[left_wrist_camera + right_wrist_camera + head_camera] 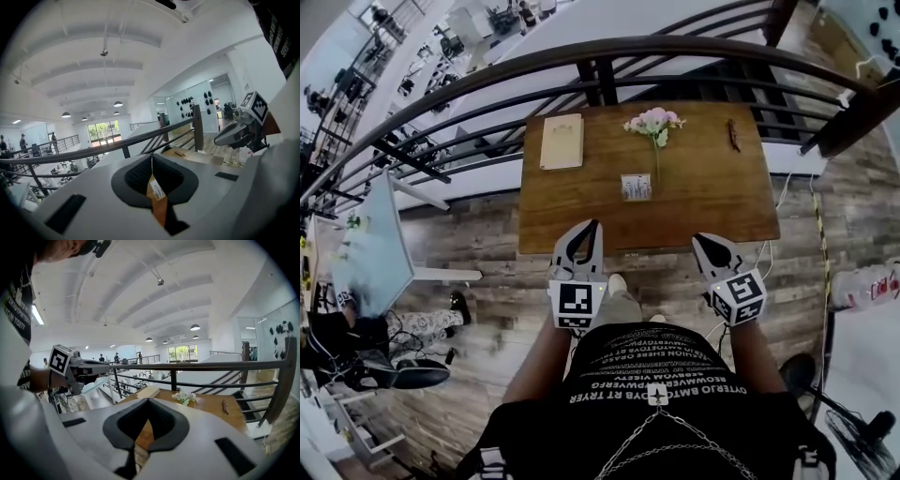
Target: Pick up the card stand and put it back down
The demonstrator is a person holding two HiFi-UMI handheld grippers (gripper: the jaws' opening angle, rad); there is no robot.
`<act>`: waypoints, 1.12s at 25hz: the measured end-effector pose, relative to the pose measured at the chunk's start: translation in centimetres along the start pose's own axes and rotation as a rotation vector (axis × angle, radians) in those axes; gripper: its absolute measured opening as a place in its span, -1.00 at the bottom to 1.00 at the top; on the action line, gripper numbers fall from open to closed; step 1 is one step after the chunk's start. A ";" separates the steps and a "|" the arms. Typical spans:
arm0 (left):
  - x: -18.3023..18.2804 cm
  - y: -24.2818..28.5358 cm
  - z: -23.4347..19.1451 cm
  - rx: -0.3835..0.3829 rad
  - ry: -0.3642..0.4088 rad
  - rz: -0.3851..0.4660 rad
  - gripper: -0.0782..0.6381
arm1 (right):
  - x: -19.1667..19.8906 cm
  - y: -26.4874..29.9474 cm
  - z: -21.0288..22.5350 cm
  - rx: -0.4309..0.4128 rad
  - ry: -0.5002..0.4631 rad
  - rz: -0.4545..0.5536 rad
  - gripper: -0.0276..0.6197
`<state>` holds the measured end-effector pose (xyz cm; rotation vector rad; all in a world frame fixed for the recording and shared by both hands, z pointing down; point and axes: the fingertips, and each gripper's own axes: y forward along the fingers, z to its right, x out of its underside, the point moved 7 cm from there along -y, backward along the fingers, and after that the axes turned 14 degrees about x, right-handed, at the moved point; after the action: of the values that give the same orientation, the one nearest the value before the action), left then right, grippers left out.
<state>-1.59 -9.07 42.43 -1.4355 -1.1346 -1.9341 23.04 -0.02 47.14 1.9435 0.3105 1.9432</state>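
Note:
The card stand [636,187], a small white upright card, sits near the middle of the wooden table [712,202], just below a flower stem. My left gripper [584,239] hangs over the table's near edge, left of and nearer than the stand. Its jaws meet at the tips [151,155] with nothing held. My right gripper [705,246] hovers at the near edge, right of the stand, and is shut and empty [147,400]. Each gripper also shows in the other's view: the right gripper [236,131], the left gripper [79,369].
A sprig of pale pink flowers [653,122] lies behind the stand. A pale book [562,141] rests at the table's far left and a small brown object [733,134] at the far right. A dark railing [609,56] curves behind the table. Below is plank floor.

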 end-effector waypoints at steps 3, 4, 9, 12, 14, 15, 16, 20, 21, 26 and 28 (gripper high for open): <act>0.1 1.1 -1.9 0.008 -0.002 0.002 -0.70 | -0.3 1.9 -0.3 0.003 -0.003 -0.016 -0.87; 0.1 1.5 -2.5 0.012 -0.003 0.003 -0.70 | -0.5 2.5 -0.4 0.005 -0.003 -0.020 -0.87; 0.6 3.2 -5.7 0.033 -0.003 -0.006 -0.70 | -2.0 5.8 -0.8 0.019 -0.002 -0.023 -0.87; 0.7 4.1 -7.2 0.048 -0.003 -0.001 -0.70 | -2.8 7.5 -1.0 0.027 -0.009 -0.020 -0.87; 0.7 4.9 -7.9 0.062 0.000 0.002 -0.70 | -3.2 8.5 -0.9 0.037 -0.010 -0.020 -0.87; 0.7 5.2 -8.3 0.070 0.000 0.002 -0.70 | -3.3 9.0 -0.9 0.041 -0.009 -0.022 -0.87; 0.7 5.5 -8.7 0.077 -0.001 0.001 -0.70 | -3.6 9.4 -1.0 0.045 -0.007 -0.025 -0.87; 0.5 6.6 -10.7 0.097 -0.001 0.004 -0.70 | -4.5 11.0 -1.2 0.061 -0.005 -0.033 -0.87; 0.5 6.8 -11.2 0.101 -0.001 0.009 -0.70 | -4.7 11.4 -1.3 0.067 -0.006 -0.035 -0.87; 0.7 7.7 -13.9 0.114 0.000 0.017 -0.70 | -6.0 13.4 -2.0 0.078 -0.013 -0.037 -0.87; 0.8 7.7 -15.3 0.111 -0.004 0.020 -0.70 | -6.5 14.0 -2.6 0.079 -0.023 -0.040 -0.87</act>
<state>-4.18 -25.92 44.08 -1.3869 -1.2050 -1.8253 18.87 -15.07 46.90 1.9918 0.4224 1.9084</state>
